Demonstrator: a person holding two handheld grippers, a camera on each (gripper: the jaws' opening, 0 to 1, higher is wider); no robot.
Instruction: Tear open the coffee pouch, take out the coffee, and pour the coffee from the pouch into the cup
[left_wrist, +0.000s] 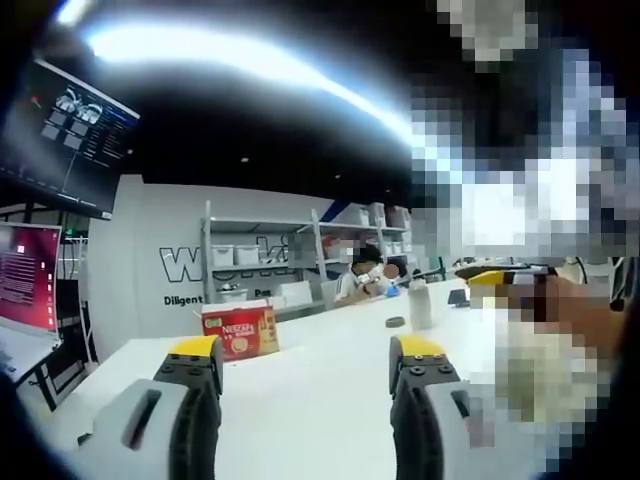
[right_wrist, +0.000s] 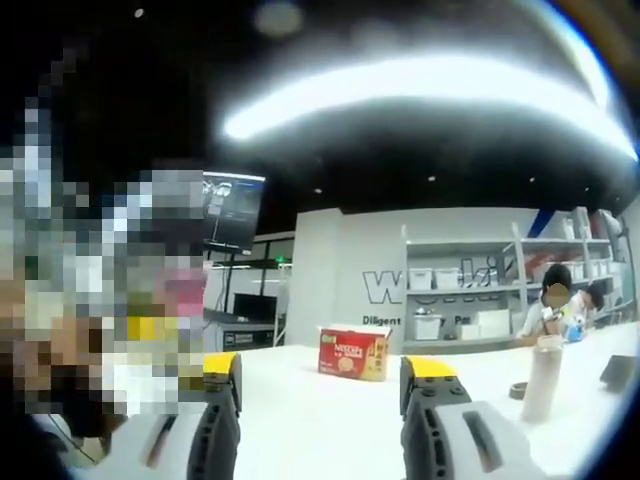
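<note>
A red Nescafe coffee box (left_wrist: 240, 332) stands on the white table (left_wrist: 320, 400), beyond and between my left gripper's jaws. My left gripper (left_wrist: 307, 365) is open above the table, its yellow-tipped jaws wide apart with nothing between them. In the right gripper view the same red box (right_wrist: 352, 355) stands ahead, in the gap between the jaws. My right gripper (right_wrist: 325, 380) is open too and holds nothing. A tall white cup-like container (right_wrist: 545, 377) stands on the table to the right, and it appears as a white container (left_wrist: 420, 303) in the left gripper view.
A small dark round object (right_wrist: 517, 390) lies beside the white container. White shelves with bins (right_wrist: 460, 290) line the back wall, where a person (left_wrist: 365, 275) sits at the table's far end. A monitor (left_wrist: 75, 135) hangs high on the left, with a red screen (left_wrist: 25, 275) below it.
</note>
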